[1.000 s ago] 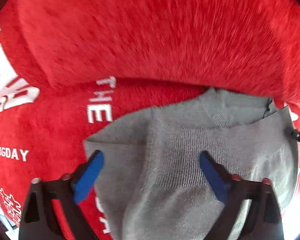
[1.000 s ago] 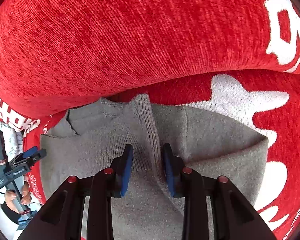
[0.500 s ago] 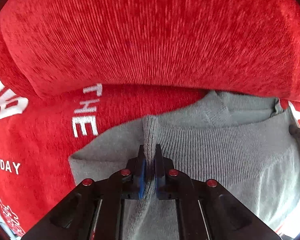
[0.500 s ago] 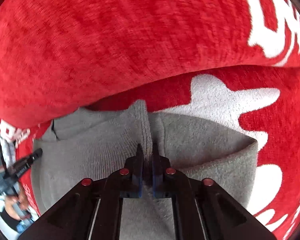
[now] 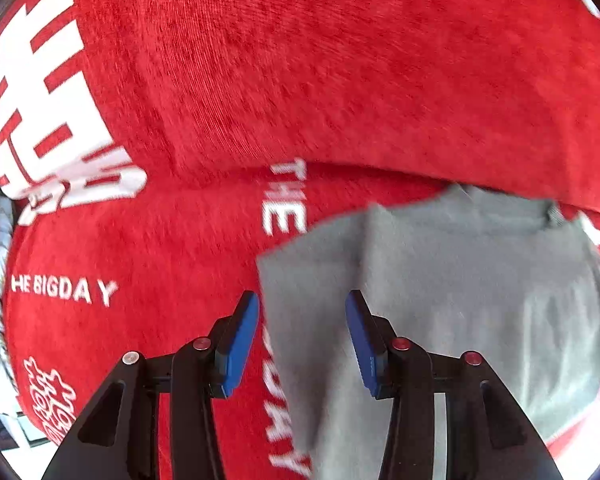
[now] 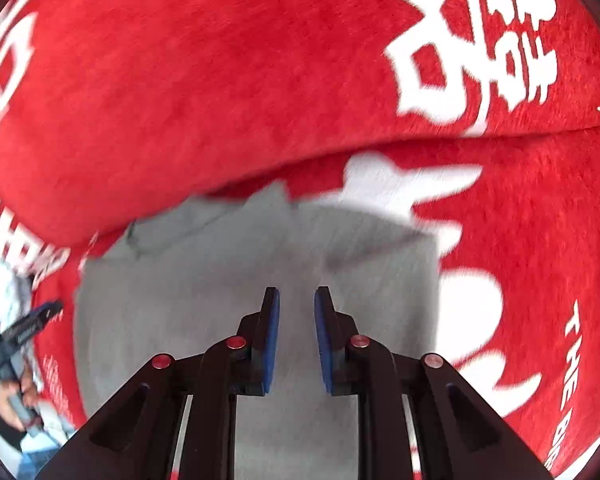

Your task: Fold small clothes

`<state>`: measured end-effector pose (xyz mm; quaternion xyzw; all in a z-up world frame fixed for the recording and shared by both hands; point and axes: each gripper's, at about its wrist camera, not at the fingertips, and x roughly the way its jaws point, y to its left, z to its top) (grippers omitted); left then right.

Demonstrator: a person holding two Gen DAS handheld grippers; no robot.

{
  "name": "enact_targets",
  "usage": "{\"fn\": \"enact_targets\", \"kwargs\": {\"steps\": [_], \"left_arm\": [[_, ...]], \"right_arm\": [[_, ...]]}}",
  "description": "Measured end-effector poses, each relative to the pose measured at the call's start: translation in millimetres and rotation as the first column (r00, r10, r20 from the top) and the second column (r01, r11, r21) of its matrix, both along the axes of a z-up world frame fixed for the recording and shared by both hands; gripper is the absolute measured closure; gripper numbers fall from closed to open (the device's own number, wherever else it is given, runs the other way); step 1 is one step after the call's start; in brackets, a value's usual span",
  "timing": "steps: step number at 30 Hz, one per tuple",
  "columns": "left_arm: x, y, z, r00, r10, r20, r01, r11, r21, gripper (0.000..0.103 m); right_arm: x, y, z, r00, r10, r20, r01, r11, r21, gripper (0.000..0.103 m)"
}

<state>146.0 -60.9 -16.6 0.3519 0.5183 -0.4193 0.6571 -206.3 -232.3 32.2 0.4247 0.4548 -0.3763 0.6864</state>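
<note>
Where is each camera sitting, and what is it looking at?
Left wrist view: sits on the left tongs, looking along their open blue fingers at the left edge of the grey garment on the red blanket; no body part shows.
Right wrist view: sits on the right tongs, looking along their open fingers at the middle of the garment; at the left edge a hand holds the left tongs.
Shared: both see the grey garment and the red blanket with white lettering.

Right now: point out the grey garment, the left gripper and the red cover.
grey garment (image 5: pixel 460 300), left wrist view, middle of the cloth.
left gripper (image 5: pixel 300 312), left wrist view, gap between open fingertips.
red cover (image 6: pixel 220 100), right wrist view, plain upper area.
</note>
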Motion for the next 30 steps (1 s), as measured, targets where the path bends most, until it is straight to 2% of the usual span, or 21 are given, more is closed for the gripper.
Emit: {"fn": "enact_targets", "kwargs": {"steps": [4, 6, 8, 10, 11, 12, 13, 15, 16, 17, 19, 21, 23, 24, 25, 26, 27, 28, 29, 30], "left_arm": [[-29.5, 20.4, -9.3, 0.998, -0.028, -0.055, 0.029, 0.999, 0.022, 0.056], [-48.2, 26.0, -23.3, 0.998, -0.021, -0.065, 0.025, 0.997, 0.066, 0.056], [-64.8, 40.4, -30.1, 0.998, -0.003, -0.066, 0.011, 0.993, 0.114, 0.056], [-65.3, 55.6, -24.6, 0.998, -0.011, -0.060, 0.016, 0.997, 0.071, 0.056], [-66.2, 59.9, -22.6, 0.998, -0.018, -0.053, 0.022, 0.997, 0.077, 0.054], [-66.3, 65.4, -21.8, 0.999, -0.017, -0.044, 0.021, 0.995, 0.098, 0.039], [-64.4, 71.8, -21.5, 0.999, -0.002, -0.040, 0.007, 0.992, 0.123, 0.034], [-58.8, 83.8, -16.9, 0.995, 0.034, -0.092, -0.023, 0.993, 0.120, 0.034], [-55.0, 92.9, -13.5, 0.986, 0.064, -0.151, -0.048, 0.993, 0.107, 0.034], [-52.1, 99.0, -12.5, 0.980, 0.084, -0.182, -0.066, 0.992, 0.103, 0.033], [-46.9, 113.9, -13.3, 0.957, 0.145, -0.253, -0.119, 0.986, 0.113, 0.020], [-45.0, 124.9, -17.0, 0.946, 0.187, -0.264, -0.158, 0.979, 0.129, 0.019], [-45.4, 130.8, -22.5, 0.940, 0.213, -0.267, -0.177, 0.972, 0.152, 0.019], [-45.3, 133.4, -26.1, 0.939, 0.225, -0.260, -0.187, 0.969, 0.161, 0.019], [-46.0, 135.2, -28.2, 0.941, 0.230, -0.250, -0.191, 0.967, 0.168, 0.019], [-45.4, 136.4, -29.8, 0.944, 0.230, -0.238, -0.192, 0.966, 0.171, 0.019], [-45.4, 137.4, -30.2, 0.947, 0.230, -0.223, -0.194, 0.966, 0.173, 0.019], [-45.2, 138.6, -30.8, 0.950, 0.232, -0.209, -0.197, 0.965, 0.173, 0.019], [-43.4, 139.9, -32.8, 0.951, 0.233, -0.204, -0.199, 0.964, 0.173, 0.019], [-42.9, 141.6, -35.1, 0.954, 0.233, -0.191, -0.201, 0.964, 0.175, 0.019]], "right_arm": [[2.6, 41.3, -18.4, 0.999, 0.039, -0.029, -0.037, 0.998, 0.053, 0.082], [-2.2, 53.0, -35.8, 0.996, 0.040, -0.078, -0.034, 0.996, 0.081, 0.082], [-12.7, 57.8, -37.3, 0.998, 0.035, -0.057, -0.032, 0.998, 0.058, 0.085], [-23.1, 60.3, -30.8, 0.996, 0.031, -0.085, -0.027, 0.999, 0.047, 0.085], [-27.9, 60.0, -28.4, 0.996, 0.022, -0.085, -0.017, 0.998, 0.052, 0.085], [-34.7, 61.8, -25.1, 0.997, 0.006, -0.075, -0.001, 0.998, 0.067, 0.084], [-42.4, 64.8, -22.1, 0.998, -0.010, -0.058, 0.015, 0.996, 0.086, 0.082], [-62.1, 75.0, -15.2, 0.998, -0.067, -0.006, 0.068, 0.989, 0.132, 0.058], [-63.3, 82.4, -15.0, 0.995, -0.096, 0.013, 0.094, 0.985, 0.147, 0.039], [-71.7, 89.5, -13.6, 0.990, -0.138, 0.035, 0.131, 0.977, 0.167, 0.035], [-80.1, 108.3, -24.1, 0.966, -0.248, 0.077, 0.224, 0.946, 0.235, 0.035], [-103.8, 116.9, -34.6, 0.913, -0.396, 0.101, 0.351, 0.886, 0.304, 0.035], [-116.0, 121.0, -46.5, 0.858, -0.499, 0.118, 0.434, 0.829, 0.353, 0.036], [-123.4, 120.9, -50.8, 0.823, -0.552, 0.135, 0.474, 0.798, 0.372, 0.037], [-126.8, 119.8, -54.0, 0.794, -0.587, 0.156, 0.500, 0.778, 0.381, 0.053], [-127.8, 120.8, -54.0, 0.786, -0.598, 0.159, 0.509, 0.771, 0.382, 0.082], [-125.6, 117.7, -55.2, 0.791, -0.595, 0.145, 0.512, 0.773, 0.375, 0.089], [-122.0, 115.3, -54.0, 0.805, -0.578, 0.133, 0.505, 0.786, 0.358, 0.090], [-115.3, 112.4, -53.6, 0.825, -0.553, 0.116, 0.491, 0.803, 0.337, 0.090], [-107.4, 110.6, -51.7, 0.857, -0.507, 0.088, 0.463, 0.834, 0.299, 0.090]]}}
